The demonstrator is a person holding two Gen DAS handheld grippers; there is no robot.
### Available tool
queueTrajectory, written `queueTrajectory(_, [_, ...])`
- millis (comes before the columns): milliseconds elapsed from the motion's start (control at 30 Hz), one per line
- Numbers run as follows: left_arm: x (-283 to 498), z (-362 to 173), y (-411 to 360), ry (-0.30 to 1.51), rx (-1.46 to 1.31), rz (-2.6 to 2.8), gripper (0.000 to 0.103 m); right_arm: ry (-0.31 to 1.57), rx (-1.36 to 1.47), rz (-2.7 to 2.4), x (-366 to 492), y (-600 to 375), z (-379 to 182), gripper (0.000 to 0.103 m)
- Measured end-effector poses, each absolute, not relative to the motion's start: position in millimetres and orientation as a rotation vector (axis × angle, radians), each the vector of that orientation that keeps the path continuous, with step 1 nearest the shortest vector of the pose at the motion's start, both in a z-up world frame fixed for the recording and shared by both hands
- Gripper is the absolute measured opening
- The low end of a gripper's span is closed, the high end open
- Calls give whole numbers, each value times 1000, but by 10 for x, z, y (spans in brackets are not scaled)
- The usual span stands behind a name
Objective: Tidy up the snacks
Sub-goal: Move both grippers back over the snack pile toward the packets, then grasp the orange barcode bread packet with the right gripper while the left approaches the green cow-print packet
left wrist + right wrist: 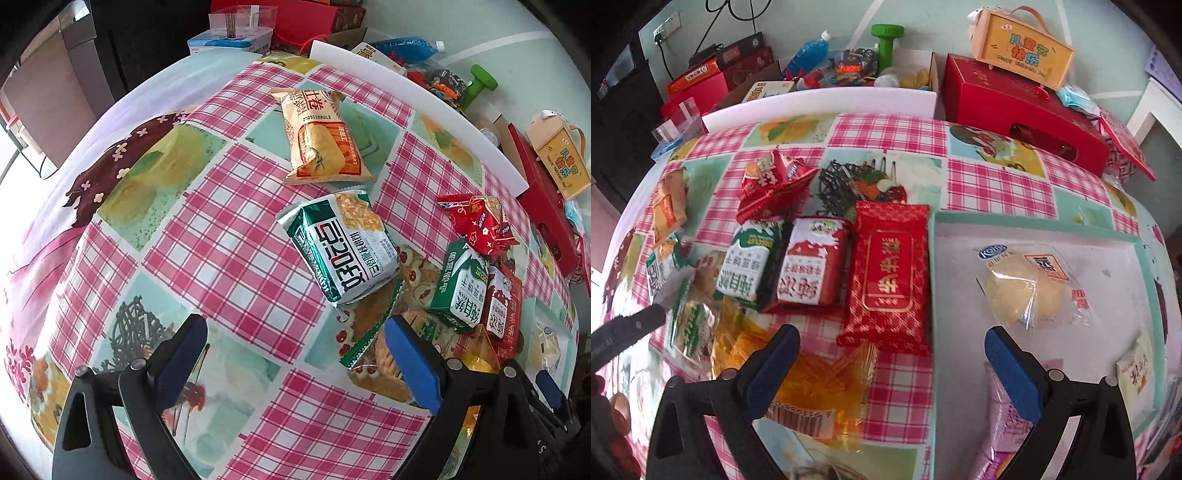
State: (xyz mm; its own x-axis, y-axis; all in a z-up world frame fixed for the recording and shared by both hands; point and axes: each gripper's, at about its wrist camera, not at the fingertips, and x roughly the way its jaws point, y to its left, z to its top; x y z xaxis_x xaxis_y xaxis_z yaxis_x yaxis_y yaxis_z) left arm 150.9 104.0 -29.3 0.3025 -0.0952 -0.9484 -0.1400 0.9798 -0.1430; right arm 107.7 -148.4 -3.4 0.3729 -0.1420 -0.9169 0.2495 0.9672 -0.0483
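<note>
both tools, left tool (pixel 295 354) and right tool (pixel 892 350), hover wide open and empty over the worktop (pixel 229 236); the green-and-white snack packet (pixel 341 247) looks light, crinkly, best pinched across its sides.

Glossy plastic snack packets (pixel 345 247) lie on a smooth, shiny tablecloth (pixel 221 240).

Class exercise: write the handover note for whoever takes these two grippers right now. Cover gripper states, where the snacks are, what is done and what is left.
Left gripper: open, empty, over the tablecloth.
Right gripper: open, empty, at the tray's left edge.
In the tray: a clear-wrapped bun and a small sachet.
Left to do: the red packet, red biscuit pack, green biscuit pack, green-and-white pack and yellow bag lie loose on the cloth.
</note>
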Motion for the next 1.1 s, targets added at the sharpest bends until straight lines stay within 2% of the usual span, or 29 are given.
queueTrajectory(567, [1498, -311, 876, 1279, -187, 18, 97, 1088, 129, -116, 657, -1225, 218, 102])
queueTrajectory(900, [1479, -327, 810, 1288, -171, 7, 97, 1133, 18, 3, 757, -753, -129, 100])
queueTrajectory(1100, [1495, -346, 671, 1283, -148, -19, 97, 1143, 69, -97, 793, -1057, -207, 98])
